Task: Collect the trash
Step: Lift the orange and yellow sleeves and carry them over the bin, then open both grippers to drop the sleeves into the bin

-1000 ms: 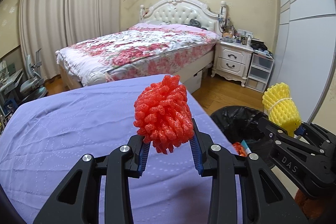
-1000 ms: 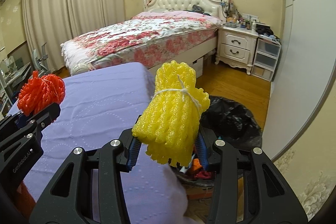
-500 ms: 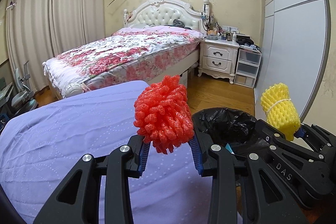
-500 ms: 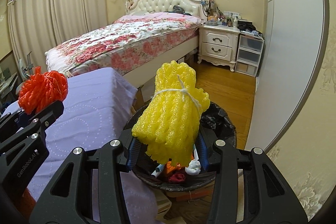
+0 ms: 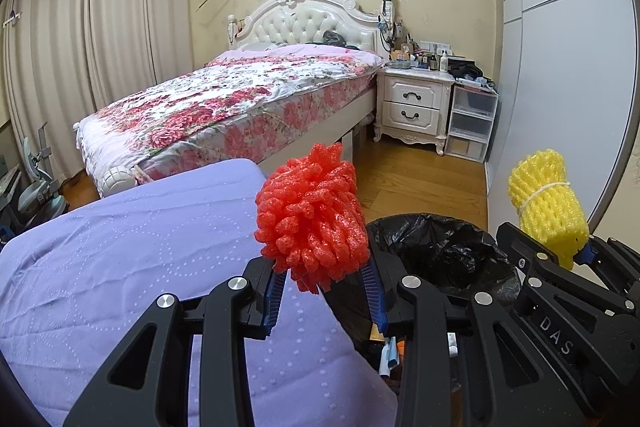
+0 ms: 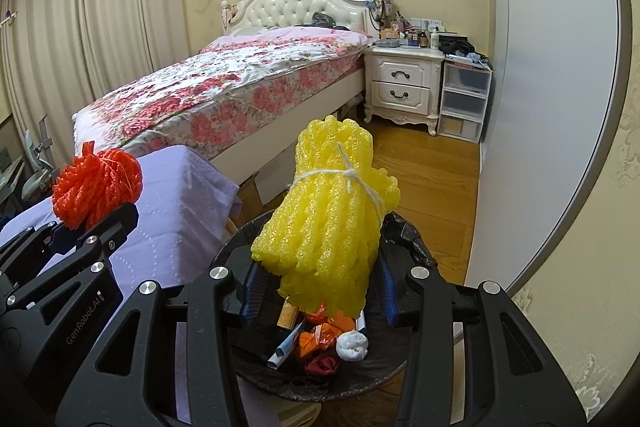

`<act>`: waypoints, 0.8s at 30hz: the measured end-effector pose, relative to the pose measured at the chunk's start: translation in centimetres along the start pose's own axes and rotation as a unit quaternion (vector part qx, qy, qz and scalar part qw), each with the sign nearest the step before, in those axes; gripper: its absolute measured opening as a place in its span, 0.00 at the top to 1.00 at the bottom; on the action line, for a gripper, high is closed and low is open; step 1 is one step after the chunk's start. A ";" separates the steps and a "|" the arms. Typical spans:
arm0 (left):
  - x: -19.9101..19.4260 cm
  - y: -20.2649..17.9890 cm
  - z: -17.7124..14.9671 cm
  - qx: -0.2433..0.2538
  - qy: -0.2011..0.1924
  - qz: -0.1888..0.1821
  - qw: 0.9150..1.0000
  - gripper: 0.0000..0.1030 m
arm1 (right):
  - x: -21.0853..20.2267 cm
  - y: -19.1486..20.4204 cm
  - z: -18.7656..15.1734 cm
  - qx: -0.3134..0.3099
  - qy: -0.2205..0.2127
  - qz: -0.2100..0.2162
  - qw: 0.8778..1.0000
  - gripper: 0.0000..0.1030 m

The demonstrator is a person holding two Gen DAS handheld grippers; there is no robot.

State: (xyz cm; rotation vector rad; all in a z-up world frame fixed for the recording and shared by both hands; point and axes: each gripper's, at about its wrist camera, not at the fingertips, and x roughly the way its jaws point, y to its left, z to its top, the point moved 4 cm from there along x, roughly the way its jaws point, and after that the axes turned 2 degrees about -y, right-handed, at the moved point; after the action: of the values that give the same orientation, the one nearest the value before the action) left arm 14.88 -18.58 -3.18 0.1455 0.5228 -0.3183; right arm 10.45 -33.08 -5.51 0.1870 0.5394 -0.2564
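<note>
Carrying both bundles to the bin, I have my right gripper (image 6: 320, 291) clamped on the yellow foam net bundle (image 6: 328, 215), which hangs right over the black-lined trash bin (image 5: 436, 247). My left gripper (image 5: 322, 287) is clamped on the red foam net bundle (image 5: 312, 223), at the edge of the purple-covered worktop (image 5: 120, 247) and just beside the bin's rim.

To do this well, I would let the yellow go first, since it sits squarely above the opening, then bring the red further across so it clears the rim before I part the fingers.

The bin already holds wrappers and crumpled scraps (image 6: 320, 343); the light foam could perch on top, though how full it is I cannot quite judge. The floral bed (image 5: 240, 99) and nightstand (image 5: 416, 103) stand well apart, out of my way.
</note>
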 end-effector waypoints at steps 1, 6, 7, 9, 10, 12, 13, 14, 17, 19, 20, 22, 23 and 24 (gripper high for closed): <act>0.3 -0.1 0.0 0.001 0.002 0.000 1.000 0.65 | 0.3 -0.1 0.0 0.003 0.001 -0.002 1.000 0.57; 1.8 -0.5 0.0 0.006 0.014 0.000 1.000 0.65 | 1.1 -0.8 -0.1 0.013 0.007 -0.005 1.000 0.57; 2.0 -0.6 0.0 0.006 0.016 -0.001 1.000 0.65 | 1.2 -0.9 -0.1 0.014 0.009 -0.006 1.000 0.57; 2.4 -1.0 0.1 0.009 0.019 -0.001 1.000 0.65 | 1.6 -1.0 -0.1 0.014 0.012 -0.009 1.000 0.57; 2.6 -1.1 0.0 0.011 0.020 -0.001 1.000 0.65 | 1.7 -1.0 -0.2 0.013 0.014 -0.009 1.000 0.57; 2.8 -1.1 0.1 0.013 0.022 0.002 1.000 0.64 | 1.9 -1.1 -0.4 0.013 0.015 -0.011 1.000 0.56; 3.0 -1.1 0.0 0.012 0.024 0.002 1.000 0.63 | 1.9 -1.3 -0.4 0.013 0.015 -0.014 1.000 0.56; 3.0 -1.1 0.0 0.013 0.025 0.002 1.000 0.61 | 1.9 -1.5 -0.4 0.013 0.015 -0.016 1.000 0.56; 3.0 -1.0 0.0 0.016 0.020 0.010 1.000 0.43 | 1.9 -1.7 -0.5 0.016 0.014 -0.020 1.000 0.47; 2.8 -0.7 0.0 0.014 0.014 0.015 1.000 0.37 | 1.9 -1.7 -0.4 0.015 0.013 -0.025 1.000 0.47; 2.8 -0.5 0.0 0.013 0.014 0.017 1.000 0.36 | 1.9 -1.8 -0.4 0.015 0.013 -0.025 0.999 0.47; 2.8 -0.2 0.1 0.009 0.015 0.019 1.000 0.31 | 1.8 -1.9 -0.5 0.016 0.013 -0.029 0.999 0.45; 2.7 -0.1 0.1 0.006 0.014 0.021 1.000 0.30 | 1.8 -1.9 -0.4 0.016 0.013 -0.030 0.999 0.45; 2.7 0.0 0.1 0.004 0.014 0.021 1.000 0.29 | 1.7 -1.9 -0.4 0.016 0.012 -0.032 0.999 0.44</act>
State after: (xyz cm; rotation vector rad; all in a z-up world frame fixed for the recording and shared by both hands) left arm 17.14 -19.31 -4.42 0.1692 0.5459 -0.2772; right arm 11.16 -35.11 -6.97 0.2041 0.5650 -0.3255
